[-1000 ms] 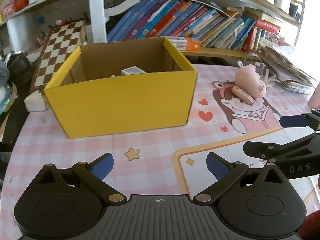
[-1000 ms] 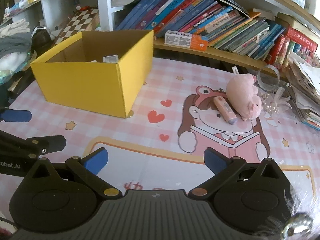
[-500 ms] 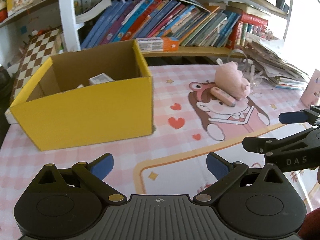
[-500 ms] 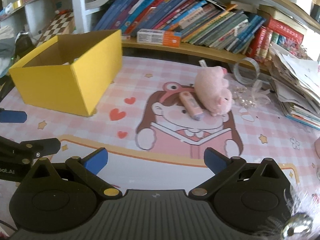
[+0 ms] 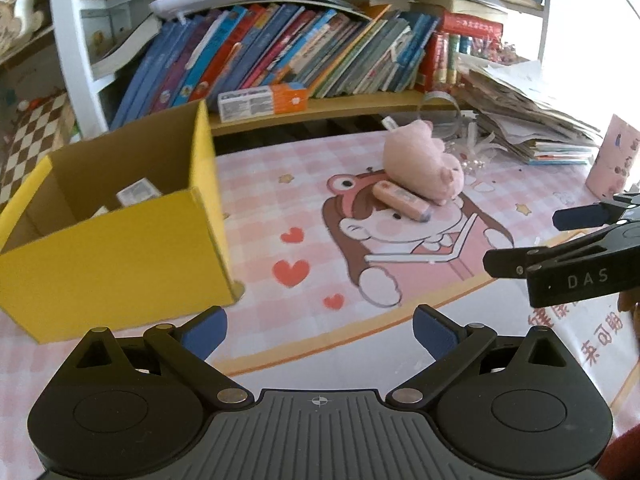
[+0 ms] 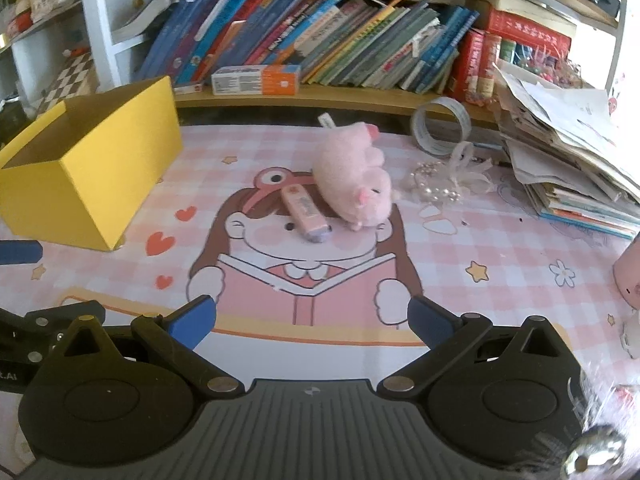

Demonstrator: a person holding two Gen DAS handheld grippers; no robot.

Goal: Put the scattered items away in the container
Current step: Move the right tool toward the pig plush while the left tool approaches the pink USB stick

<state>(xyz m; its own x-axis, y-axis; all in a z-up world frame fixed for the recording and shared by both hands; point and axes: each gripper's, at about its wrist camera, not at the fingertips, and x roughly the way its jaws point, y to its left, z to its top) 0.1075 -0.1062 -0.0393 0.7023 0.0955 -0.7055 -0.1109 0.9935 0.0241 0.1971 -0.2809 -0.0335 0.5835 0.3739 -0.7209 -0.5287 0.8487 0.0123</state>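
Note:
A yellow cardboard box (image 5: 120,256) (image 6: 92,184) stands at the left of the pink checked table, with a small white packet (image 5: 138,192) inside. A pink plush pig (image 5: 424,166) (image 6: 352,176) lies mid-table, and a pink tube-shaped item (image 5: 402,198) (image 6: 304,208) rests against its left side. My left gripper (image 5: 318,330) is open and empty, near the box's front right corner. My right gripper (image 6: 310,320) is open and empty, well short of the pig and tube; it also shows at the right edge of the left wrist view, right gripper (image 5: 560,240).
A bookshelf full of books (image 6: 340,44) runs along the back, with a white-and-orange carton (image 6: 256,80) on its ledge. A tape roll (image 6: 440,124), a bead string with ribbon (image 6: 448,184) and a paper stack (image 6: 568,152) sit at the right. A chessboard (image 5: 28,136) leans far left.
Both grippers have swung to the right, away from the box and toward the pig and tube, which now sit closer and more central. Both stayed open.

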